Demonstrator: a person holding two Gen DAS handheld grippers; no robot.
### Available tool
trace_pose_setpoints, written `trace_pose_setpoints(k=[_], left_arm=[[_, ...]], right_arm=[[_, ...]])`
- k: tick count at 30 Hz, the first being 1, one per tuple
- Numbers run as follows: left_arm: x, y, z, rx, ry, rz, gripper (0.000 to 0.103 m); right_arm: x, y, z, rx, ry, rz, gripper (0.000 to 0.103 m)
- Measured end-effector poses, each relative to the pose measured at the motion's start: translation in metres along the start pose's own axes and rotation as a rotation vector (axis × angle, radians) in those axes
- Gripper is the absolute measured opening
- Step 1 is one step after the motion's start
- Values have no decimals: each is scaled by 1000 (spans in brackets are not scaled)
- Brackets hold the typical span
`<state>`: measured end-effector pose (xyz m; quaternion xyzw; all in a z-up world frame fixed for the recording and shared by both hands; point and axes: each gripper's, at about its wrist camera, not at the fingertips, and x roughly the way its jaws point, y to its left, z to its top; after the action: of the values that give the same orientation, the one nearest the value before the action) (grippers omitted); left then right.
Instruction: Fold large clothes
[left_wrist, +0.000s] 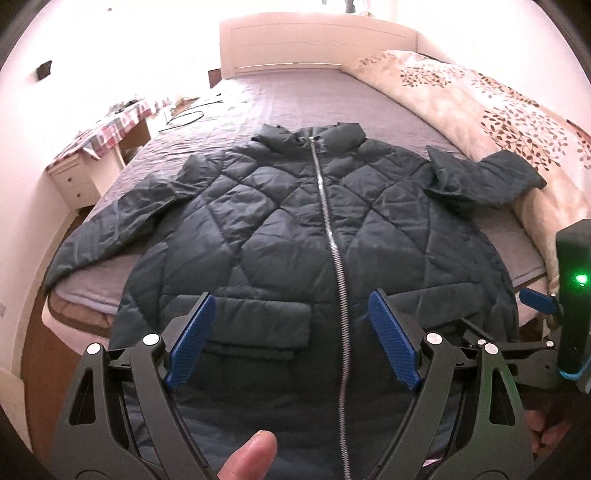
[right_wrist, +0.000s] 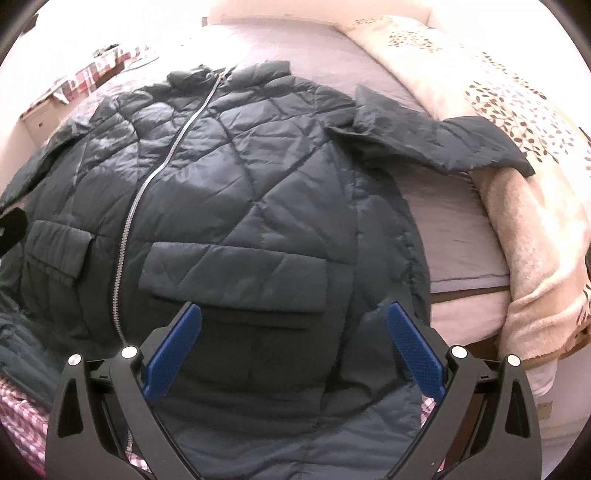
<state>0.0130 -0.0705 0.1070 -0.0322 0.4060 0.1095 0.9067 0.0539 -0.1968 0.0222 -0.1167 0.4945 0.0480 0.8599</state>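
Observation:
A dark green quilted jacket (left_wrist: 295, 221) lies face up on the bed, zipped, collar toward the headboard and sleeves spread to both sides. It also fills the right wrist view (right_wrist: 236, 206). My left gripper (left_wrist: 291, 306) is open and empty, above the hem near the left pocket flap and the zip. My right gripper (right_wrist: 295, 314) is open and empty, above the right pocket flap (right_wrist: 236, 275). The right gripper also shows at the right edge of the left wrist view (left_wrist: 539, 299). The jacket's right sleeve (right_wrist: 439, 144) lies bent onto the blanket.
The bed has a lilac quilted cover (left_wrist: 295, 99) and a white headboard (left_wrist: 317, 40). A cream leaf-print blanket (left_wrist: 491, 110) is piled along the right side. A white nightstand under a checked cloth (left_wrist: 88, 162) stands at the left, with a cable (left_wrist: 184, 116) on the bed.

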Motion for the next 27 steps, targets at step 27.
trace_pose_setpoints(k=[27], left_arm=[[26,-68,3,123,77,29,84]], right_arm=[[8,-83,-18,195,-26,0,97]])
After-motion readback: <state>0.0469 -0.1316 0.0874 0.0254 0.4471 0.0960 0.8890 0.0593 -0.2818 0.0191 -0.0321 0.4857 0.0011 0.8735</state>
